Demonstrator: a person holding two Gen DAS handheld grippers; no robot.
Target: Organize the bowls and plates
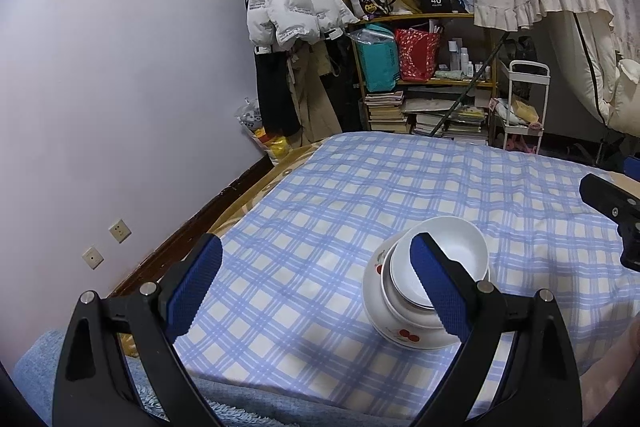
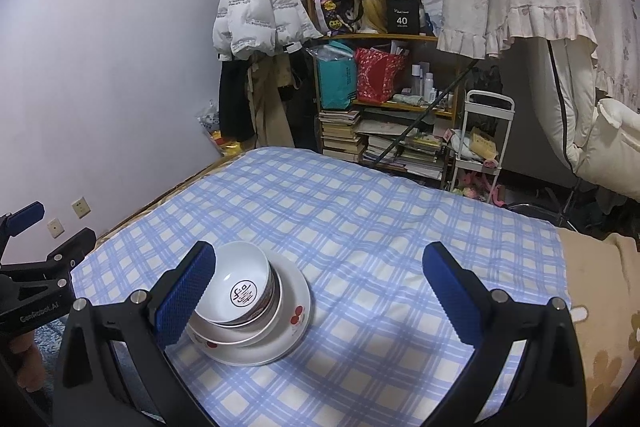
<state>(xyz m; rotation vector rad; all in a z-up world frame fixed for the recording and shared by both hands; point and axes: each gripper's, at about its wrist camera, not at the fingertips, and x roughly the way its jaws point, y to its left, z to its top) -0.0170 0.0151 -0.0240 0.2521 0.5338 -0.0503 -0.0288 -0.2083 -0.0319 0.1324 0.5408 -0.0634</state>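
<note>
Two tools, both with jaws spread wide and nothing between them, hang over a blue-and-white checked cloth (image 2: 380, 227). Whether the surface under it is a bed or a tabletop, I cannot tell.

Right wrist view first: the right tool (image 2: 320, 267) sits low, and the dishes are all in one stack just inside its left finger. At the bottom, a plate (image 2: 296, 327) with red cherry marks on the rim. On it a white bowl (image 2: 224, 341) with cherry print, then another bowl nested in, and on top a white bowl (image 2: 240, 279) with a round red-brown emblem in its base. That emblem shows only from this side. Also only here: the left tool (image 2: 52, 227) coming in at the left edge, blue pads apart, with a bit of the person's hand (image 2: 24, 351) gripping below it.

Left wrist view: the left tool (image 1: 316, 251) is offset, so the same stack sits behind its right finger, which covers part of it. From here the cherry bowl (image 1: 412, 335) shows its outer wall, and the top bowl (image 1: 452, 251) looks plain white inside. The right tool shows only as a black piece at the right edge.

Behind, in both views: a white puffer jacket (image 2: 256, 11) and a cluttered shelf (image 2: 380, 99).
</note>
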